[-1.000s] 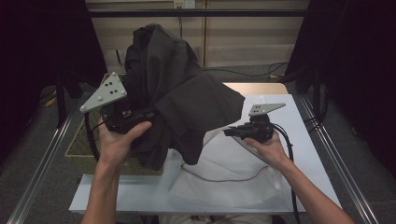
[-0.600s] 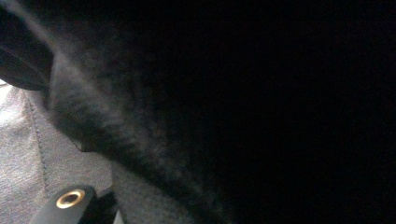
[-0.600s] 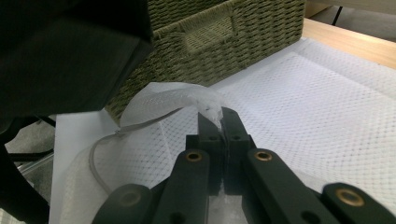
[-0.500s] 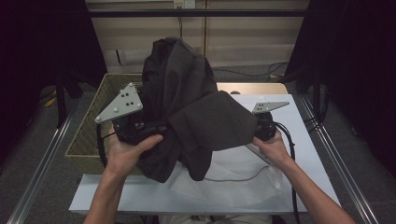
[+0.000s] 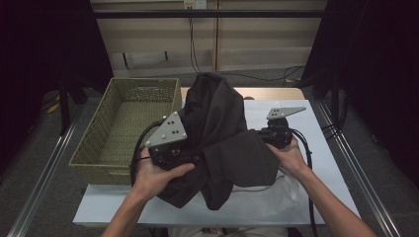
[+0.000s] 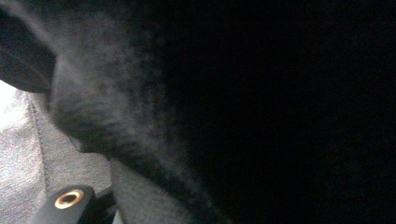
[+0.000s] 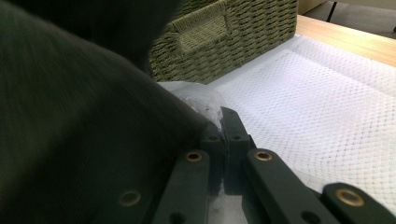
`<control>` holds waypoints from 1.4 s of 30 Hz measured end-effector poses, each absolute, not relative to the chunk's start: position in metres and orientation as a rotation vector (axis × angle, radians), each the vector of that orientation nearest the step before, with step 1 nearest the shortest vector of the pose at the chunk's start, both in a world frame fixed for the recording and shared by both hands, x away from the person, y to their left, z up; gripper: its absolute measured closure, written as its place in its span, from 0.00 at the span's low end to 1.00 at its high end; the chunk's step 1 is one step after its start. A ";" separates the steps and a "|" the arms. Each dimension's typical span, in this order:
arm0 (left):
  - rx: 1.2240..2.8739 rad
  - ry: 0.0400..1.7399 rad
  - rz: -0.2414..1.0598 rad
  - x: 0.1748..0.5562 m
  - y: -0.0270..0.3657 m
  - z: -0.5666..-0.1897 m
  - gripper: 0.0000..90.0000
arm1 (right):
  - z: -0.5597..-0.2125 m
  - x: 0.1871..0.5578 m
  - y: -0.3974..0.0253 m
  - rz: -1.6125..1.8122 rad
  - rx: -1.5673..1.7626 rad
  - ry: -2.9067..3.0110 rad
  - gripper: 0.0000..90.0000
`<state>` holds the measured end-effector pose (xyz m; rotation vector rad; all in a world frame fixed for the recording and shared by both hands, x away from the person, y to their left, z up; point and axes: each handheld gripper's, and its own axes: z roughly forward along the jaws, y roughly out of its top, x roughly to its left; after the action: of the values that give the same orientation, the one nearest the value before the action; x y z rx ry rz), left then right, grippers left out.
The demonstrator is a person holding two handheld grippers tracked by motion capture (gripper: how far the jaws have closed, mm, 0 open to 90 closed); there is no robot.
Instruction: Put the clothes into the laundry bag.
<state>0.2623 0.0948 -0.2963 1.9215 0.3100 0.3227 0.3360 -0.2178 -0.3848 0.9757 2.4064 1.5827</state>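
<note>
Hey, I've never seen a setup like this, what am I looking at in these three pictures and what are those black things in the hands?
A person sits at a white table and holds a hand-operated gripper in each hand, a clamp with two black jaws. The wide picture comes from a camera above the table. There the left gripper and the right gripper each carry a grey three-cornered plate. The other two pictures come from small cameras riding on the grippers.

Between them hangs a dark cloth, lifted above the table. In the right gripper view the jaws are pressed together at the cloth's edge. The left gripper view is mostly dark cloth pressed close, so its jaws cannot be judged. A woven basket stands to the left, and crinkled clear plastic lies under the cloth.
</note>
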 end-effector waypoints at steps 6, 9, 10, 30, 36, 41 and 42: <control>1.992 0.297 0.290 0.264 0.077 -0.316 0.69 | -0.386 0.337 -0.220 1.586 0.992 2.403 1.00; 2.036 0.287 0.285 0.265 0.066 -0.326 0.69 | -0.386 0.337 -0.219 1.587 0.989 2.405 1.00; 2.044 0.286 0.279 0.265 0.063 -0.330 0.69 | -0.386 0.337 -0.219 1.587 0.989 2.407 1.00; 2.169 0.227 0.175 0.262 0.022 -0.384 0.66 | -0.394 0.341 -0.223 1.547 1.035 2.421 1.00; 2.204 0.201 0.153 0.262 0.014 -0.400 0.66 | -0.396 0.341 -0.222 1.531 1.033 2.429 1.00; 2.239 0.198 0.138 0.261 0.006 -0.414 0.66 | -0.397 0.341 -0.221 1.518 1.032 2.434 1.00; 2.246 0.197 0.130 0.260 0.004 -0.416 0.66 | -0.397 0.341 -0.221 1.519 1.031 2.436 1.00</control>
<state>0.2605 0.0037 -0.4158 2.2460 0.1973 0.1303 0.3412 -0.2206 -0.3971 1.0311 2.4357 1.5187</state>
